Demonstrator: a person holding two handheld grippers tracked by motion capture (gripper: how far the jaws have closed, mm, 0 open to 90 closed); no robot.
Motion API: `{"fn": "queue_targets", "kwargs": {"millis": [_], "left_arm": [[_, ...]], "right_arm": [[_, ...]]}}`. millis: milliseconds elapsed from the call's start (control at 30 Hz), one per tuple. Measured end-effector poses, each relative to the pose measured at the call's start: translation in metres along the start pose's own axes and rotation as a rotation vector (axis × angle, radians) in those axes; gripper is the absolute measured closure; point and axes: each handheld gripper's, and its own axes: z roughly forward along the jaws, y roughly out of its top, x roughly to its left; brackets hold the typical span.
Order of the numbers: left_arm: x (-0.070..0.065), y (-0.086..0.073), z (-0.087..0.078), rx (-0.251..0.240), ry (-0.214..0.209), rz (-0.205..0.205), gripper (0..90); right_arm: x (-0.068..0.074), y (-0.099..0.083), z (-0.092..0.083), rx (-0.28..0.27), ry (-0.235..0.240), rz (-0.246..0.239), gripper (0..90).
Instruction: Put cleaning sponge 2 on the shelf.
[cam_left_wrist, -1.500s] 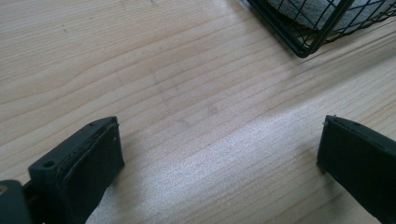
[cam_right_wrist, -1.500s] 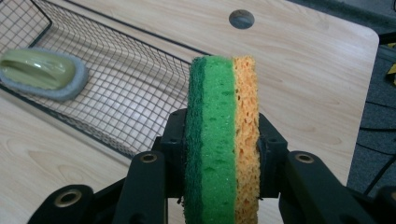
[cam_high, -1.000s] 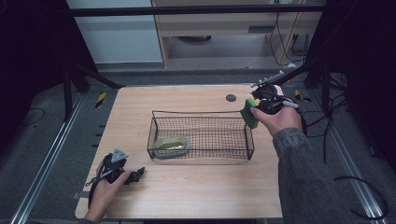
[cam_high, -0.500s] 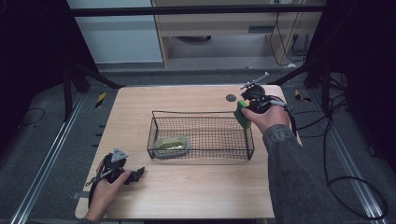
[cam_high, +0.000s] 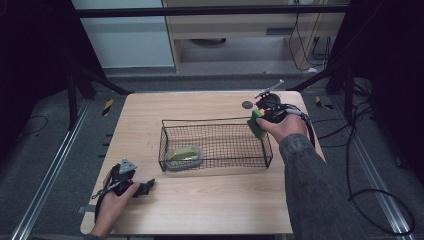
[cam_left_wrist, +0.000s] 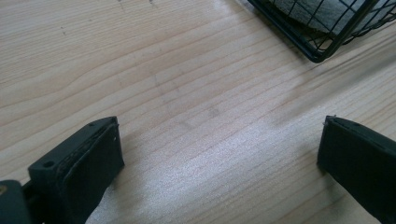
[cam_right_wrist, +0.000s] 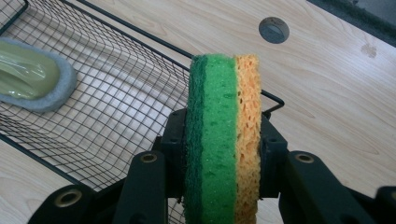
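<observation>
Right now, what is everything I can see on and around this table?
Black wire-mesh basket: one, black, middle of the table.
Grey-rimmed pale green scrubbing pad: one, lying in the basket's left end.
Green and orange rectangular sponge: one, held on edge over the basket's right end.
Round dark grey plug: one, set in the tabletop beyond the basket.
Light wooden table: one, pale wood, carrying all of it.
Right claw: one, black, shut on the sponge.
Left claw: one, black, jaws wide apart, low over bare wood at the table's near left corner.
</observation>
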Motion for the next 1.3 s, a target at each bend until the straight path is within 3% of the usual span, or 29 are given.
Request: {"fn": "queue_targets", "kwargs": {"millis": [867,1300], "left_arm": [[0.000,0.000,0.000,0.001,0.000,0.003,0.0],[0.001,0.000,0.000,0.003,-0.001,0.006,0.0]], "right_arm": [[-0.005,-0.022,0.035,0.087,-0.015,0.003,63.9],[0.001,-0.024,0.050,0.115,-0.015,-0.010,64.0]]}}
